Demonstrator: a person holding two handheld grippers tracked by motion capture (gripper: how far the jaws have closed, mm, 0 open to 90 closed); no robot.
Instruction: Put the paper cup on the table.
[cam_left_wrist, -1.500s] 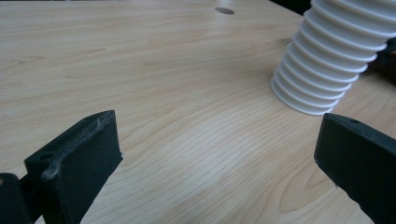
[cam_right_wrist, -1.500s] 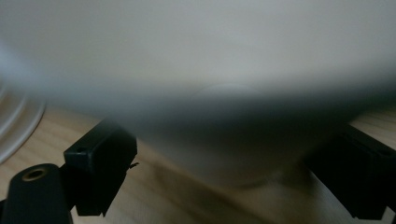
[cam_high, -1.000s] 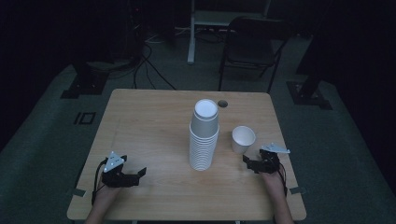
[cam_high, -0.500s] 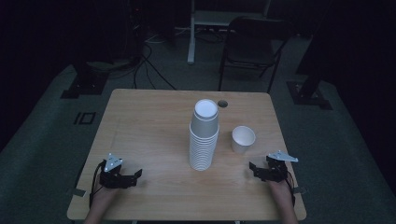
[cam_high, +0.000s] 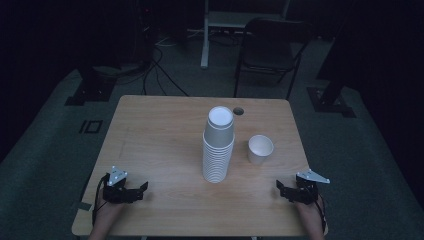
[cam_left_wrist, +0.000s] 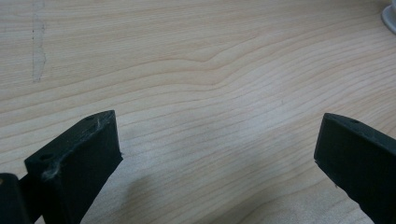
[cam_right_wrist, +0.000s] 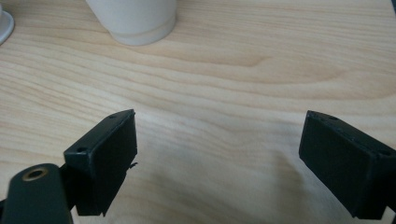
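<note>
Two hand-held grippers at the near edge of a wooden table (cam_high: 165, 130). The left gripper (cam_high: 141, 190) lies at the near left corner, its jaws spread wide with nothing but bare wood grain between them, as the left gripper view (cam_left_wrist: 215, 154) confirms. The right gripper (cam_high: 280, 189) lies at the near right corner, its jaws likewise spread wide and holding nothing; the right gripper view (cam_right_wrist: 217, 154) shows bare tabletop between them.

The tall stack of white cups (cam_high: 218, 145) stands upright between the two grippers and farther out, well apart from each. The single white cup (cam_high: 260, 149) stands upright, mouth up, just beside the stack on the right gripper's side, ahead of that gripper and near it but not touching; its base appears at the top of the right gripper view (cam_right_wrist: 133, 21), forward of the left-hand jaw.

Open tabletop lies ahead of the left gripper up to the far edge, and between that gripper and the stack. Ahead of the right gripper the free strip is shorter, bounded by the single cup. A small round hole (cam_high: 238, 110) sits near the far edge, beyond the stack. Each gripper lies close to its own side edge of the table.
</note>
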